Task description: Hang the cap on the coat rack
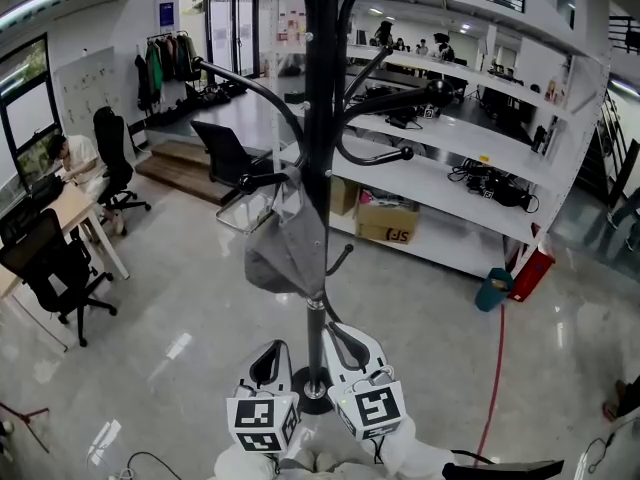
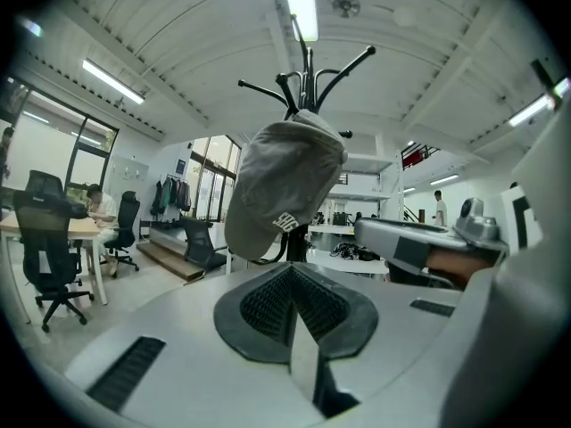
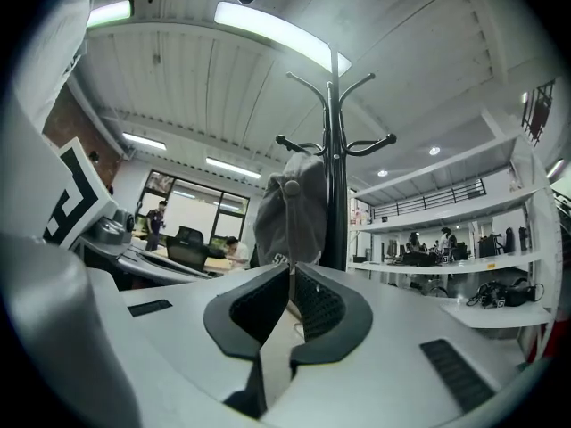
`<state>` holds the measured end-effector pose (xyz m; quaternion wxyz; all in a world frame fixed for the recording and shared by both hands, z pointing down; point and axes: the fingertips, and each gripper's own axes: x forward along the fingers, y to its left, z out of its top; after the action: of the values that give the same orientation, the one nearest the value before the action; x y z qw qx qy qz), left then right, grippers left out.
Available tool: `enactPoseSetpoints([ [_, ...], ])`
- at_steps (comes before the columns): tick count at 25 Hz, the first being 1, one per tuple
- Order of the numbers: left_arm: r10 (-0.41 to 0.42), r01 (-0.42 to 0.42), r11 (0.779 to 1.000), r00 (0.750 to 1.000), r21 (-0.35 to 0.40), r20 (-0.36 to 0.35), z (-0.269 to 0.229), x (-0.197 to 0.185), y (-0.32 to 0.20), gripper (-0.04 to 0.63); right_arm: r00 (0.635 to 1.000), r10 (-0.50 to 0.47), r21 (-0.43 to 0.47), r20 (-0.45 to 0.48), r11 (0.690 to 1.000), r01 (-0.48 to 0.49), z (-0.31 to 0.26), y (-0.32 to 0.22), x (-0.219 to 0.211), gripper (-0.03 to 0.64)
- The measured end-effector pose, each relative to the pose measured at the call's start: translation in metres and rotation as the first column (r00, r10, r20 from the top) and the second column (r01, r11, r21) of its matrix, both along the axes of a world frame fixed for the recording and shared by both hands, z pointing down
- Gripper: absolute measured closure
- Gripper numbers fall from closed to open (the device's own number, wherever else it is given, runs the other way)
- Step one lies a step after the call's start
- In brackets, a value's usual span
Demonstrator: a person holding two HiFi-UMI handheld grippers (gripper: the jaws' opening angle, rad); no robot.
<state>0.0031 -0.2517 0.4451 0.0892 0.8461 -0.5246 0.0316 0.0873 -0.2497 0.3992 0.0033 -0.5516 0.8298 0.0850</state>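
Head view: showing the grey cap [image 1: 288, 250] hanging on a hook of the coat rack [image 1: 320, 118], left gripper [image 1: 272, 354] and right gripper [image 1: 350, 344] sitting below it. Left gripper view: jaws pressing together on nothing, cap dangling ahead. Right gripper view: likewise clenching empty; probably best drawing straight back, avoiding brushing the brim.

Bright ceiling light, strong fisheye distortion

cap [image 1: 288, 243] on coat rack [image 1: 320, 118], left side | shelves [image 1: 470, 148] behind, right | desk [image 1: 72, 206] far left
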Motion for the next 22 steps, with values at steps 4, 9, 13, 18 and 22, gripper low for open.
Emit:
enactPoseSetpoints([
  [4,0.002,-0.002,1.000,1.000,-0.002,0.010,0.002,0.008,-0.002,0.594,1.000,-0.005,-0.011,0.001,1.000,0.005,0.006,0.001,0.007,0.600],
  [9,0.006,-0.006,1.000,1.000,0.024,0.024,-0.007,0.013,0.003,0.594,1.000,-0.010,-0.015,0.023,1.000,0.011,0.006,0.003,0.010,0.600],
  [13,0.009,-0.010,0.999,1.000,0.035,0.026,-0.009,0.011,0.007,0.594,1.000,0.000,0.016,-0.023,1.000,0.000,0.000,0.008,0.003,0.600],
  [18,0.035,-0.036,0.998,0.999,0.051,0.025,-0.012,0.007,0.019,0.594,0.997,0.052,0.084,-0.062,0.995,-0.047,-0.011,0.022,-0.002,0.600],
  [22,0.050,-0.052,0.997,0.998,0.056,0.026,-0.011,-0.003,0.033,0.594,0.995,0.083,0.118,-0.058,0.990,-0.075,-0.018,0.035,-0.009,0.598],
])
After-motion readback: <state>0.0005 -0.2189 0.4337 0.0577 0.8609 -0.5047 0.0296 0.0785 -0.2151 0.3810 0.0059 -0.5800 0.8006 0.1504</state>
